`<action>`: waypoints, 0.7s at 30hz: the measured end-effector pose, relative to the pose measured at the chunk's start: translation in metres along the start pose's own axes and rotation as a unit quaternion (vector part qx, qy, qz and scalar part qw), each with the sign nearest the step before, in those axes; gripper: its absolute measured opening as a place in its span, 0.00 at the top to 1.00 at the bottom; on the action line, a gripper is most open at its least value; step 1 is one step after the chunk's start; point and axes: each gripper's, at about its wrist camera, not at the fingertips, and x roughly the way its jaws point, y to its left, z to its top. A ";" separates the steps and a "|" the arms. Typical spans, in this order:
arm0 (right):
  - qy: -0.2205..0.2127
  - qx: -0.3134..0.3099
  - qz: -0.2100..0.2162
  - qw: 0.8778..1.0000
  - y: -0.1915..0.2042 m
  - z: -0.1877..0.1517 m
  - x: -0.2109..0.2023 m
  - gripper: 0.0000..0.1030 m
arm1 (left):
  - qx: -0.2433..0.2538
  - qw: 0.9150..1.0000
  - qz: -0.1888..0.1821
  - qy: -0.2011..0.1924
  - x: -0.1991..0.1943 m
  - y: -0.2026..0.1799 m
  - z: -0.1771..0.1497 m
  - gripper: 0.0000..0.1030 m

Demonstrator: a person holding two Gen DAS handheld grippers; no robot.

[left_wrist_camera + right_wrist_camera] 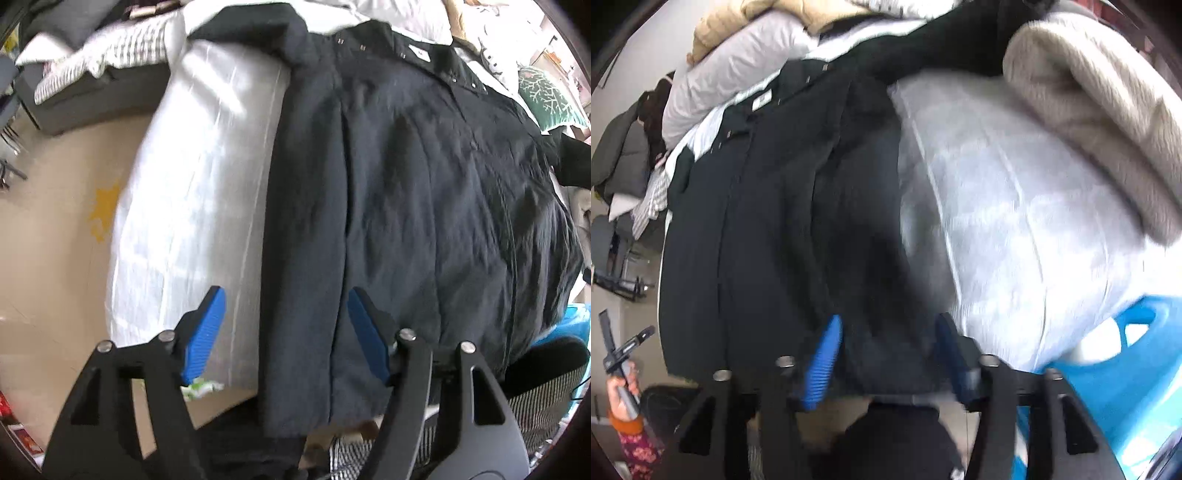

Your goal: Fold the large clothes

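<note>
On the white bed [192,192] — dark coat [424,192], seemingly half-folded.

No words to read

The dark coat [424,192] has a small white tag [420,51] at its collar, too blurry to read.

The left tongs [286,334] have matte black, triangular cut-out arms joined by round silver pins, and ribbed bright-blue fingers [205,334]. The right tongs [886,362] are built the same. A hand [622,387] shows an orange cuff over a dark-red floral sleeve [639,452].
</note>
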 end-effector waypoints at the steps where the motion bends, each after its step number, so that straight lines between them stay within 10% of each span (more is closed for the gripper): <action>1: -0.007 0.003 0.000 1.000 -0.003 0.011 0.000 0.43 | 0.003 1.000 0.001 -0.005 0.001 -0.004 0.010 0.31; 11: -0.043 0.019 0.016 0.999 0.015 0.145 0.039 0.35 | 0.059 0.998 -0.022 -0.020 0.048 -0.072 0.123 0.28; 21: -0.070 -0.151 -0.021 0.986 0.079 0.289 0.077 0.27 | 0.159 0.983 0.030 -0.089 0.133 -0.118 0.320 0.28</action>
